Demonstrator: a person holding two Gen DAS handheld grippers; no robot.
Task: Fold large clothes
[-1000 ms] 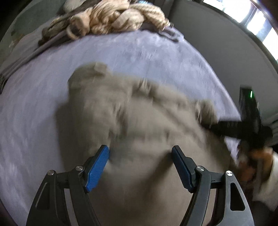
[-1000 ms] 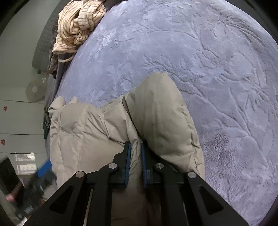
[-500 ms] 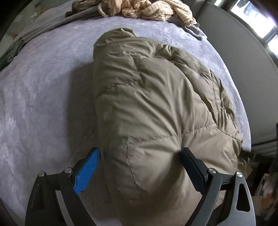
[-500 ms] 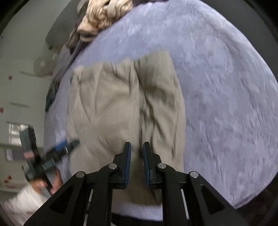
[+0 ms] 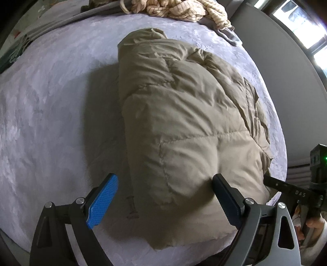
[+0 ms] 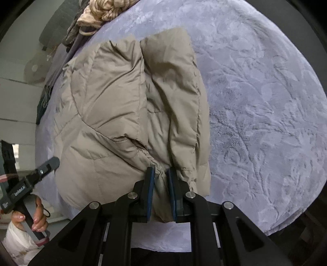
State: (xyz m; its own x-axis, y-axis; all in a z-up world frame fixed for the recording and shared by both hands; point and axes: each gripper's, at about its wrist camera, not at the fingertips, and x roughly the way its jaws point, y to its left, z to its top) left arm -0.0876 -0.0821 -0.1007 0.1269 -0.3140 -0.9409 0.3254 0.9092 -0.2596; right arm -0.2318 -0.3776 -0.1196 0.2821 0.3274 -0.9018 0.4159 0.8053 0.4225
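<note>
The left wrist view looks down on a tan puffer jacket (image 5: 184,114) lying bundled on a bed covered with a lavender blanket (image 5: 51,106). Only this view shows a bright window (image 5: 302,24) at the far right. The striped cream garment (image 5: 179,9) heaped at the far edge of the bed shows in both views. The right wrist view shows the jacket (image 6: 114,106) from the other side, with a sleeve (image 6: 175,98) folded along its right edge, and only here does the embossed leaf pattern of the blanket (image 6: 255,102) show clearly. A pale wall and a round fan-like shape stand at the far left, too blurred to be sure of.

No containers are in sight.

The left gripper (image 5: 163,202) has its fingers spread wide, straddling the near end of the jacket; the blue pad (image 5: 102,202) stands clear over the blanket, while the dark one sits against the puffy fabric without squeezing it. In the right wrist view the same gripper (image 6: 30,180) appears at the near left, held by a hand (image 6: 38,216) with a white sleeve. The right gripper (image 6: 160,190) has its fingers nearly together, pinching a gathered fold of the jacket at its near edge, by the cuffed end of the sleeve.
</note>
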